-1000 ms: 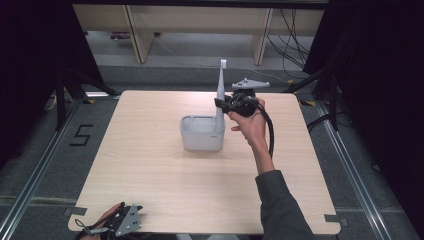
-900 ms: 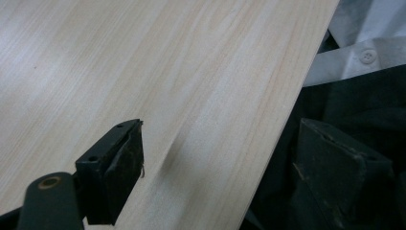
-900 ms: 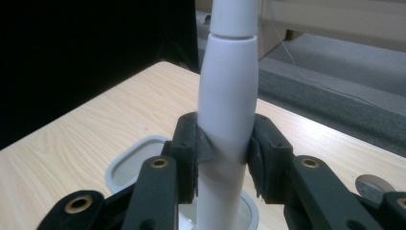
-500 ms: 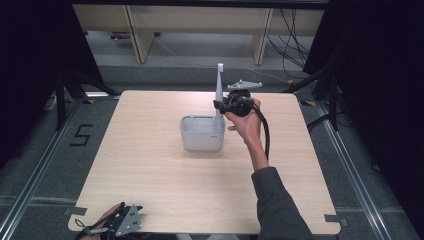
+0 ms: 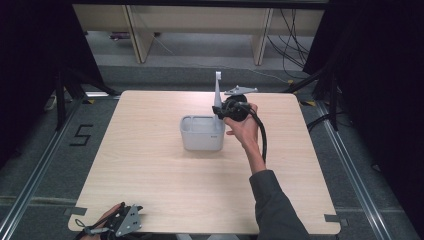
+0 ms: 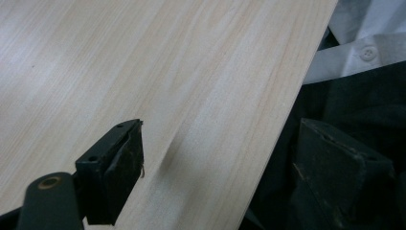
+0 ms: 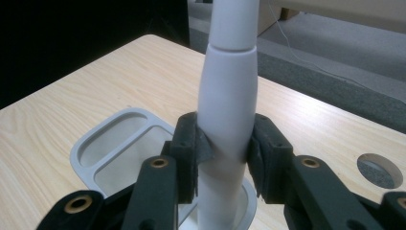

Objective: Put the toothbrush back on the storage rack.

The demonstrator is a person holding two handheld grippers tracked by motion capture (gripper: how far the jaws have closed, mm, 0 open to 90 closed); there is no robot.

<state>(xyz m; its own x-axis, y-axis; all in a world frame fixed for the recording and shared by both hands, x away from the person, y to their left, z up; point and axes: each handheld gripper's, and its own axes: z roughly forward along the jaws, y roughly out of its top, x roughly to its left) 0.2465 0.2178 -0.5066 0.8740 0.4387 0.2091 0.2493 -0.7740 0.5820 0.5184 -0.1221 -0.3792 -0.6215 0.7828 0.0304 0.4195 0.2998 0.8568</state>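
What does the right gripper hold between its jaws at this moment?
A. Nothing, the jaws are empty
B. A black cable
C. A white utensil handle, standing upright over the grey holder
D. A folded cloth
C: in the right gripper view the pads of the right gripper press on both sides of the white utensil handle, which stands upright with its lower end in the grey holder.
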